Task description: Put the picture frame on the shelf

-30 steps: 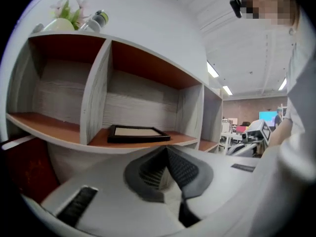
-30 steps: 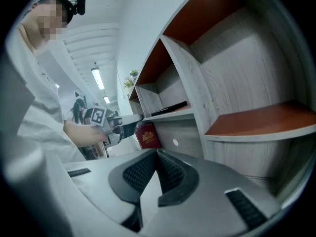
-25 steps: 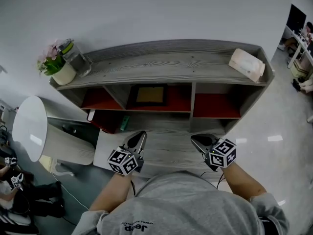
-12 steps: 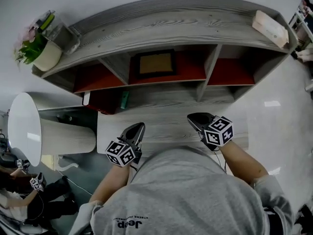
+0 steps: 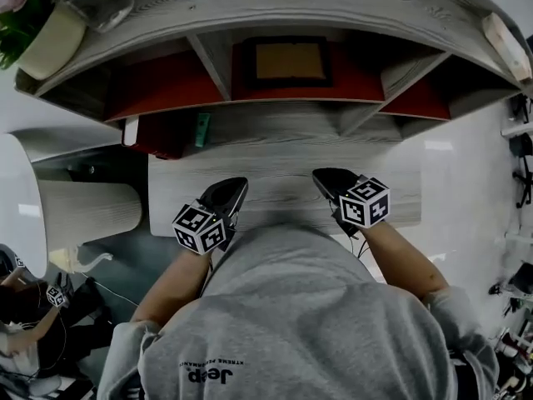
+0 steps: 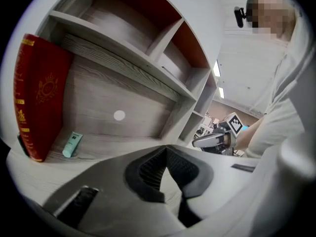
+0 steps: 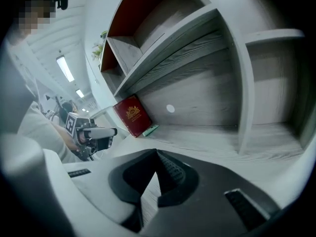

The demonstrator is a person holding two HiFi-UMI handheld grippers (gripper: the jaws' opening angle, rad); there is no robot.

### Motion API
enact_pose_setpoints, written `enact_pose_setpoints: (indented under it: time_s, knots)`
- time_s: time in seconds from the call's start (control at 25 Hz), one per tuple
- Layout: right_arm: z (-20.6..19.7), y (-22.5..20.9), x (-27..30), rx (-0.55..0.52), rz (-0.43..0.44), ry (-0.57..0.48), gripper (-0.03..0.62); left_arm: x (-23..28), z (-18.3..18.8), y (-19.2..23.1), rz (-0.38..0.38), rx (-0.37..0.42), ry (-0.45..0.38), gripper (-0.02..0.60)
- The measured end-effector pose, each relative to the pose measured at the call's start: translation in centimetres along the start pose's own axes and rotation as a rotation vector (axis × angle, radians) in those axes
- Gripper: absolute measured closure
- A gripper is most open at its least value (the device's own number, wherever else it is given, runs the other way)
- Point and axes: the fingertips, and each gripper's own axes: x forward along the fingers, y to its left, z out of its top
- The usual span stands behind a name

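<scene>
**Frame in middle compartment, both grippers closed and empty**

At the upper left of the head view, a pot [image 5: 52, 38] with green leaves is seen on the top board of the shelf [image 5: 275, 7]. Below it, at the left edge, part of a round white table [image 5: 15, 215] is visible.

A red book [image 5: 156, 135] is stood upright at the left end of the lower tier. A teal tube [image 5: 202, 129] is laid just beside it on the right, on the same grey board.

The left gripper [image 5: 236, 188] is held over the front of that lower board, left of centre in the frame. Its jaws are pressed together, and nothing is caught between them in its own view.

The frame [image 5: 287, 61] is placed in the middle red-backed compartment of the upper tier, at the upper centre of the head view. Its pale panel is turned toward the camera. It is well apart from both grippers.

The right gripper [image 5: 326, 178] is held right of centre, over the same lower board and level with the left one. Its jaws are likewise closed on nothing, the tips met in a narrow V.

At the upper right, a pale box [image 5: 505, 47] is laid on the top board near its end.
</scene>
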Motion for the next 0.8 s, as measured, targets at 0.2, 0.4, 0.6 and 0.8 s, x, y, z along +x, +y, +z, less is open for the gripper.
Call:
enact_pose_setpoints:
  time_s: [0.2,0.4,0.6,0.8]
  knots:
    - [-0.4,-0.6,-0.6,-0.03,0.009,0.021,0.58,0.5,-0.1,-0.9,0.016,-0.018,-0.016,0.571]
    - [-0.7,-0.8,-0.7,-0.039,0.02,0.025,0.582,0.6,-0.2,-1.4,0.04,-0.025,-0.026,0.571]
    - [-0.4,-0.6,-0.7,-0.06,0.032,0.023,0.582,0.5,-0.5,-1.8,0.049,-0.024,-0.024,0.571]
    - [-0.5,-0.4,-1.0,-0.067,0.034,0.023,0.582,0.5,-0.2,-1.8,0.053,-0.023,-0.03,0.571]
